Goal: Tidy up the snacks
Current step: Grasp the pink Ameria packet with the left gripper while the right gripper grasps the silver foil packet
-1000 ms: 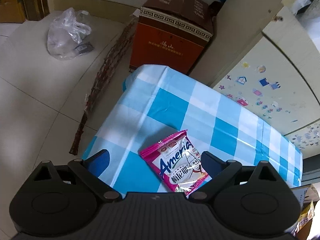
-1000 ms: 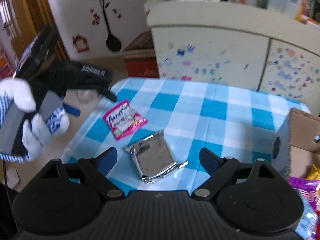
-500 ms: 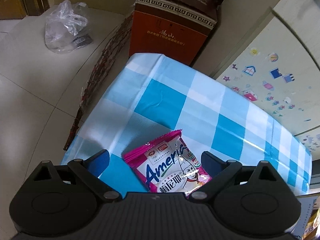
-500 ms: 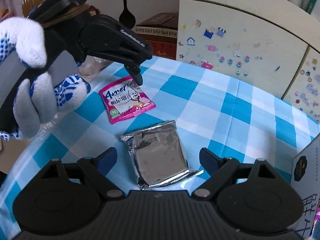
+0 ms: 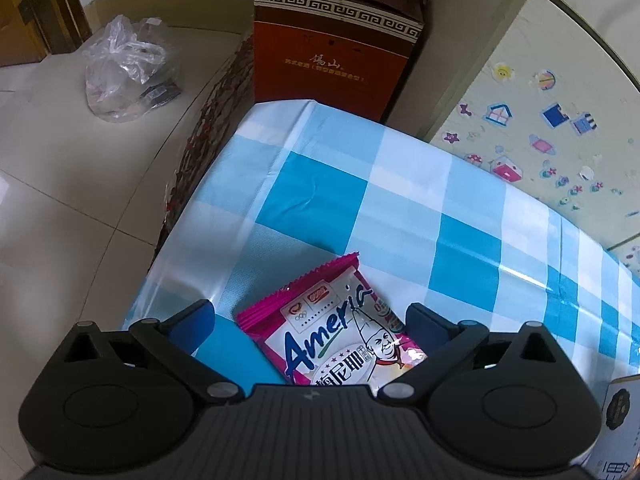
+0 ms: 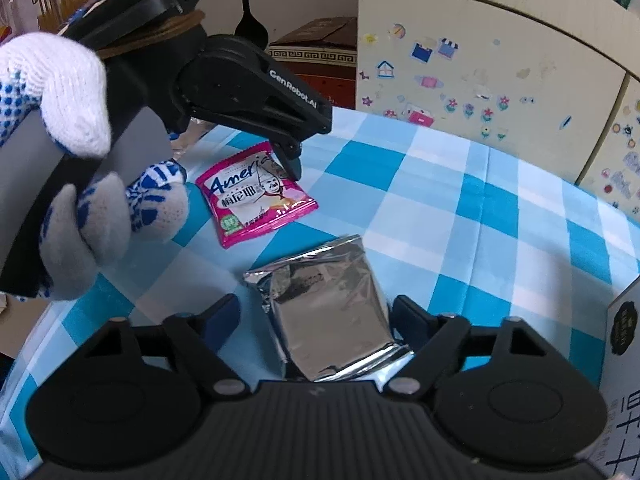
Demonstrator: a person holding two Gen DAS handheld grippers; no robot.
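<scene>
A pink snack packet (image 5: pixel 340 336) lies flat on the blue-and-white checked tablecloth (image 5: pixel 360 200). My left gripper (image 5: pixel 312 320) is open, its fingers on either side of the packet, just above it. The right wrist view shows the same packet (image 6: pixel 256 196) with the left gripper's fingertip (image 6: pixel 292 164) over it. A silver foil packet (image 6: pixel 332 312) lies nearer, between the open fingers of my right gripper (image 6: pixel 316 316).
A brown carton (image 5: pixel 340 40) and a clear plastic bag (image 5: pixel 124 68) stand on the floor beyond the table's far edge. A cream cabinet with stickers (image 6: pixel 480 72) stands behind the table. A white box edge (image 6: pixel 624 360) shows at the right.
Both grippers have moved down and closer to their packets. The pink packet now sits between the left fingers, the silver packet between the right fingers.
</scene>
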